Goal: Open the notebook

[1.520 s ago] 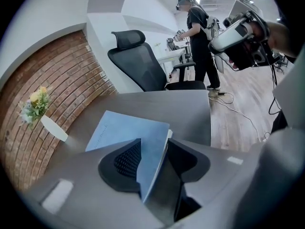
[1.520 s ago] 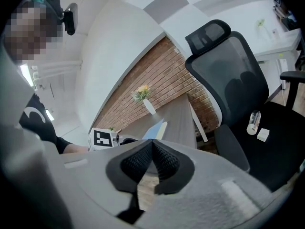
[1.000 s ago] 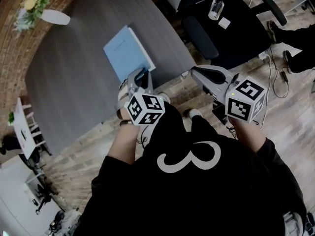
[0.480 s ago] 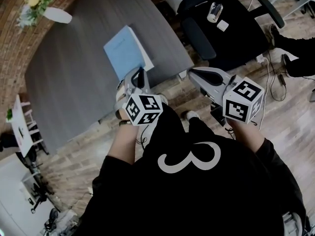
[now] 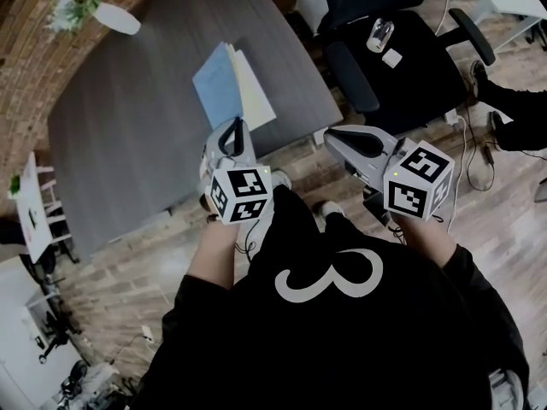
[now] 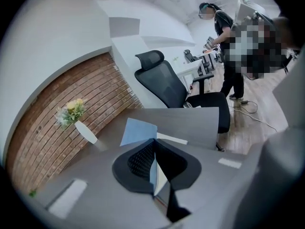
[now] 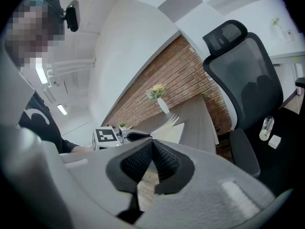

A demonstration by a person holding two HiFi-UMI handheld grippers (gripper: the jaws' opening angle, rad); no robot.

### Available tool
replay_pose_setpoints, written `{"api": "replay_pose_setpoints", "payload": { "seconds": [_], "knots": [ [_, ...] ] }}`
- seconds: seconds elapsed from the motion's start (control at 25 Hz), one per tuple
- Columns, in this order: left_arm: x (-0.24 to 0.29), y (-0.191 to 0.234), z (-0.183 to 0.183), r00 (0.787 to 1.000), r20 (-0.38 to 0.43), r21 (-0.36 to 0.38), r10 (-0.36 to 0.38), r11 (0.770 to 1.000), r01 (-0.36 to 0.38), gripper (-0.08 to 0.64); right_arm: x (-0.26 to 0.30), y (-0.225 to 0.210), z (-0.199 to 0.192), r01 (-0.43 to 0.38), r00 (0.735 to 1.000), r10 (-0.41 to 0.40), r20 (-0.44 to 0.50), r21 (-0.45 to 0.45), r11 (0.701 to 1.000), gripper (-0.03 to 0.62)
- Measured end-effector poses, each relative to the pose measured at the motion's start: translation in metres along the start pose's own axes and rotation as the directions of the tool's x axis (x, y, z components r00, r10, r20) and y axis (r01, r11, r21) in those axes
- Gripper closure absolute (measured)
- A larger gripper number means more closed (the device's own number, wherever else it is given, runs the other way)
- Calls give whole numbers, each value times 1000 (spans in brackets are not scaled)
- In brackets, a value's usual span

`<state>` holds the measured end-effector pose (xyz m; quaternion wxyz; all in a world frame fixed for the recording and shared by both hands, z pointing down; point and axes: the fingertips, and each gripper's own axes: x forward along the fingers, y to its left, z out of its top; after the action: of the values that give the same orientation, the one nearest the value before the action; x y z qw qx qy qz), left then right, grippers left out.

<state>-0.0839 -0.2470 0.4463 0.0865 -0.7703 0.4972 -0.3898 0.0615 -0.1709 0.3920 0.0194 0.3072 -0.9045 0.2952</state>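
Head view, looking steeply down, gives us the count: one light-blue paper notebook (image 5: 215, 90) on one grey table (image 5: 120, 143), its cover tilted up off the cream pages (image 5: 254, 92), lying just ahead of the fingertips of the left gripper (image 5: 233, 129). We count two grippers. The right gripper (image 5: 330, 137) hangs off the table's edge, its fingertips apart from the book. Beyond them stand one white vase of yellow flowers (image 5: 115, 17) and one black mesh office chair (image 5: 385, 75).

Left gripper view adds what we cannot see from above: its fingers, which have just been closing, are clenched on the cover's near edge, a thin sheet running between the black pads (image 6: 138, 160).

Right gripper view shows its fingers pressed together on nothing, with tan floor (image 7: 144, 187) below them. The notebook's fanned pages lie ahead, beside the other gripper's marker cube (image 7: 107, 136).
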Motion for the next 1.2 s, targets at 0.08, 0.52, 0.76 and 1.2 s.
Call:
{"api": "replay_pose_setpoints", "payload": {
  "seconds": [0.08,0.52,0.76,1.2],
  "knots": [
    [-6,8,0,1000,14,-51,23,998,-22,529,2,6,1,-14,1000,14,-9,-13,1000,591],
    [-39,56,-19,986,99,-437,132,896,-76,532,20,27,-2,-60,996,56,-71,-52,997,591],
    [-53,79,-43,975,112,-639,191,765,-76,534,33,36,-7,-77,991,69,-118,-68,995,591],
    [-68,111,-99,962,109,-847,250,530,-42,534,65,49,-21,-111,974,97,-202,-57,992,591]
  ]
}}
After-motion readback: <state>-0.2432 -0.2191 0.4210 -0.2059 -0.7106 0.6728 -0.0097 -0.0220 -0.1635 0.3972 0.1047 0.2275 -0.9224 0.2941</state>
